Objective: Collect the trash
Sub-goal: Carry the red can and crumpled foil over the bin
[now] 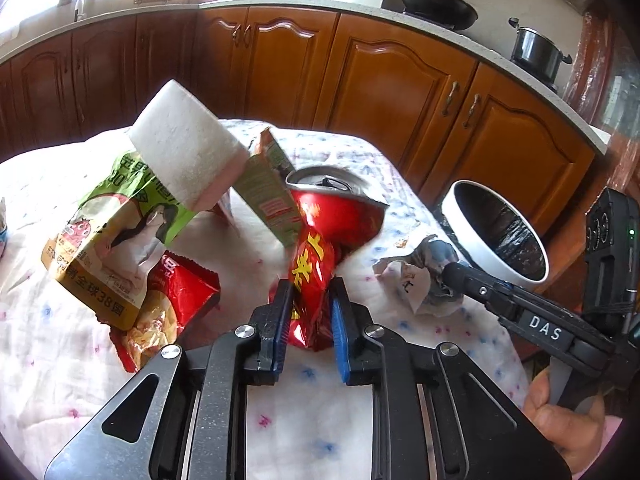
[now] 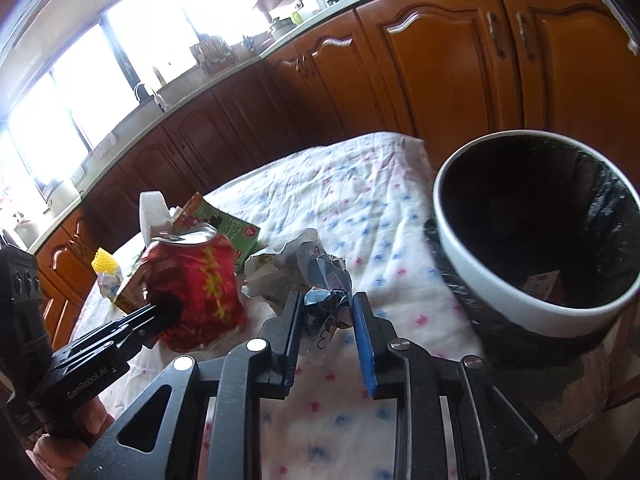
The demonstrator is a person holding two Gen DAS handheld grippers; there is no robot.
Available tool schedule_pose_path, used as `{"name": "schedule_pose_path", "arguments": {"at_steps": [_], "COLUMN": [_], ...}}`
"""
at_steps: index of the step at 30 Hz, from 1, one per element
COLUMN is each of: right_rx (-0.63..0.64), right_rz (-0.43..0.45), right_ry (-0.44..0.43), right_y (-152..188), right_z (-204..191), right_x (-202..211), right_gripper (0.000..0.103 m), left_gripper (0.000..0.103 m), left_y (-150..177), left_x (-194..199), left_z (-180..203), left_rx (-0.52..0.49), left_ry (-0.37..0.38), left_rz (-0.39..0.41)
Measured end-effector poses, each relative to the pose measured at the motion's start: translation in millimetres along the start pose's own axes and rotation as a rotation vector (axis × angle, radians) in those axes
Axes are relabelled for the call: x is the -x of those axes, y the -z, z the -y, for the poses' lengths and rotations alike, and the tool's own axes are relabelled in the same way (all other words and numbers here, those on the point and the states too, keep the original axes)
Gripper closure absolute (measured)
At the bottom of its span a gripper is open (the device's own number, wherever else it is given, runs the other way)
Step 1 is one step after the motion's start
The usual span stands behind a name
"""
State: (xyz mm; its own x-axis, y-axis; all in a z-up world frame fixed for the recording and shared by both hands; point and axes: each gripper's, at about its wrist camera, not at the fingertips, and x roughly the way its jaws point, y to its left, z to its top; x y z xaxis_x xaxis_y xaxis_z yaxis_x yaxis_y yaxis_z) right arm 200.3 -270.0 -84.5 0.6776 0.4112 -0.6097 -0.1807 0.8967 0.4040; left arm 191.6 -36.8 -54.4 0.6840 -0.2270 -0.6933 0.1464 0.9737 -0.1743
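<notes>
Left wrist view: the left tool [image 1: 310,300] is squeezing the crushed red can [image 1: 320,232], which sits on the table [image 1: 60,360] in the middle of the pile. The can is light and bent, so its thin walls may slip or fold; holding its squashed lower part looks best. In the right wrist view, the right tool [image 2: 326,312] pinches the crumpled paper [image 2: 320,280], just right of the can. The paper is soft and very light, so any fold works. The bin [image 2: 532,224] with its black bag stands at the far right edge, near both
</notes>
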Motion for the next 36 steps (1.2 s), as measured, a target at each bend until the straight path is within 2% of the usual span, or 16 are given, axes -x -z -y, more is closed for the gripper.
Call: {"name": "schedule_pose_path", "arguments": {"at_steps": [22,36], "right_rx": [-0.062,-0.098], "right_rz": [0.108,0.135], "right_ry": [0.034,0.047], "right_y": [-5.2,-2.4], "right_z": [42.0,65.2], "right_x": [62.8,77.2], "right_gripper": [0.079,0.079], "left_gripper": [0.091,0.093], "left_y": [-11.2,-12.4], "left_x": [10.4,5.0], "left_z": [59.5,93.3], "left_rx": [-0.124,-0.182], "left_ry": [0.105,0.15], "left_rz": [0.038,0.025]}}
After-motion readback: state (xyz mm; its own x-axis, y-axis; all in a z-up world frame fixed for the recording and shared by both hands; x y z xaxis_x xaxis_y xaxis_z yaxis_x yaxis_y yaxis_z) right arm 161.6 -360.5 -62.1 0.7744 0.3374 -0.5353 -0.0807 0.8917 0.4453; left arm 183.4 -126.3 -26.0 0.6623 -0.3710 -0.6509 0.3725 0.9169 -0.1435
